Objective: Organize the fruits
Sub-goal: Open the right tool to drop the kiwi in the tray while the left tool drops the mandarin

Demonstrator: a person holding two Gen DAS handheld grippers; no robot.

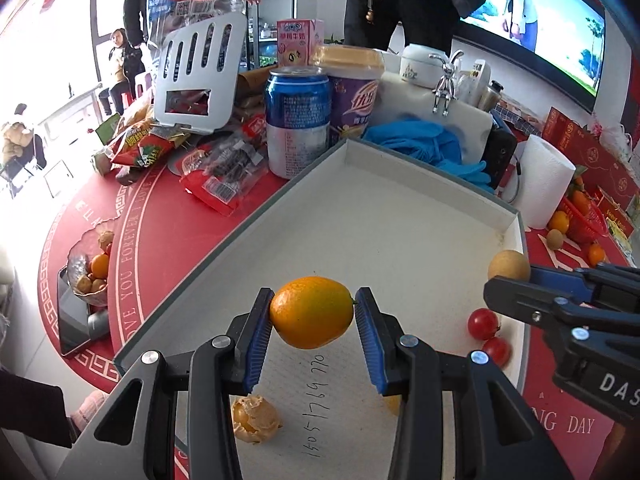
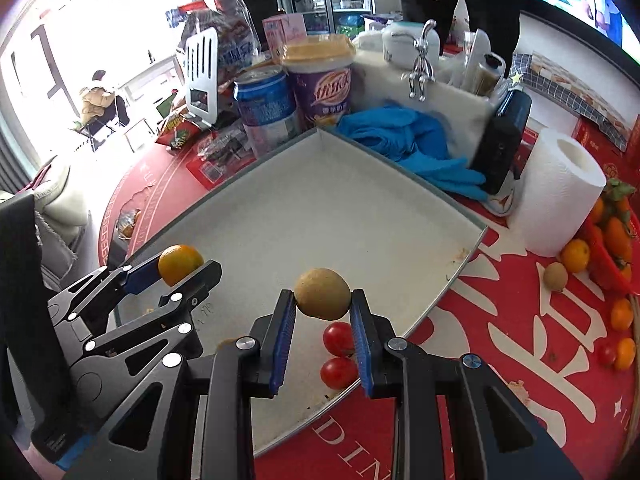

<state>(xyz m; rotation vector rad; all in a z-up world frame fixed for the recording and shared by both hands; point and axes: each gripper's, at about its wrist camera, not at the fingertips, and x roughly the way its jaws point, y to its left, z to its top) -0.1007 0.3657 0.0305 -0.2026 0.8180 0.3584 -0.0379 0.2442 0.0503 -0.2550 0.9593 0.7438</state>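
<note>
Fruit fills both tools. Left gripper (image 1: 313, 312) is clamped by its blue ribbed pads on a small oval orange kumquat (image 1: 312, 311), held above the shallow white cardboard tray with grey rim (image 1: 224, 236). Right gripper (image 2: 323, 314) is clamped on a round tan-brown longan (image 2: 323, 294) over the tray's near right edge. Two red cherry tomatoes (image 2: 339, 354) lie touching on the tray floor just below the longan. A papery-husked golden berry (image 1: 256, 418) rests at the tray's near left.
</note>
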